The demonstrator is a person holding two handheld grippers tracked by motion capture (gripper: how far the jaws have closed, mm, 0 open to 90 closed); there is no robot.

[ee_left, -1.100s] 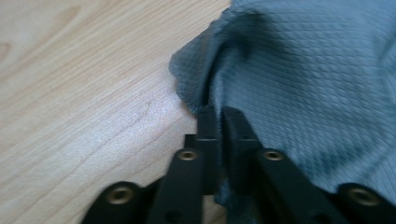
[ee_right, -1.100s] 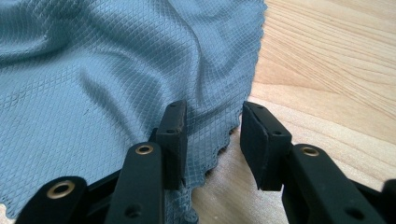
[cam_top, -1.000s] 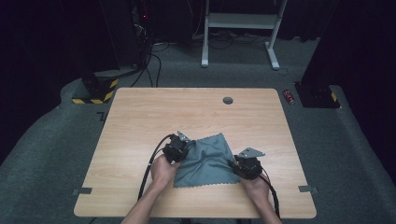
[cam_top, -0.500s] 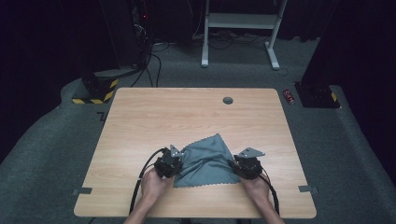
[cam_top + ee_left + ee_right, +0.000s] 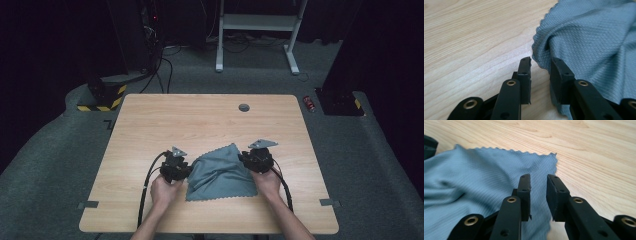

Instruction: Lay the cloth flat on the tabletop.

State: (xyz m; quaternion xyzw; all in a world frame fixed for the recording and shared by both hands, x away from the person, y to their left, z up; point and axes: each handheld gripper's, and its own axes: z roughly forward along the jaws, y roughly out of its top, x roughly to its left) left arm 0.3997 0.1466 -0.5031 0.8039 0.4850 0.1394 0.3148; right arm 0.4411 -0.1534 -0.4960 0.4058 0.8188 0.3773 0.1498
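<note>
Cloth handling: both grippers at the cloth edges, neither gripping
Left gripper point(image 5: 540, 66) jaws just opening, narrow gap beside cloth point(image 5: 596, 42) hem; right gripper point(image 5: 538, 182) jaws just closing, narrowly parted above cloth; risk: pads shut on air, edge slips.

A grey-blue cloth point(image 5: 218, 172) with scalloped edges and a fine diamond weave lies rumpled near the table's front edge, one corner pointing away, folds raised.

Blue-grey cloth on a pale wood bench

We see the cloth point(image 5: 220, 172) in a dusty blue-grey, woven in a fine diamond pattern with a scalloped edge; the bench point(image 5: 200, 120) is light wood with a wavy grain; both grippers' jaws are black with brass-coloured rivets; the floor point(image 5: 60, 150) is dark grey carpet.
</note>
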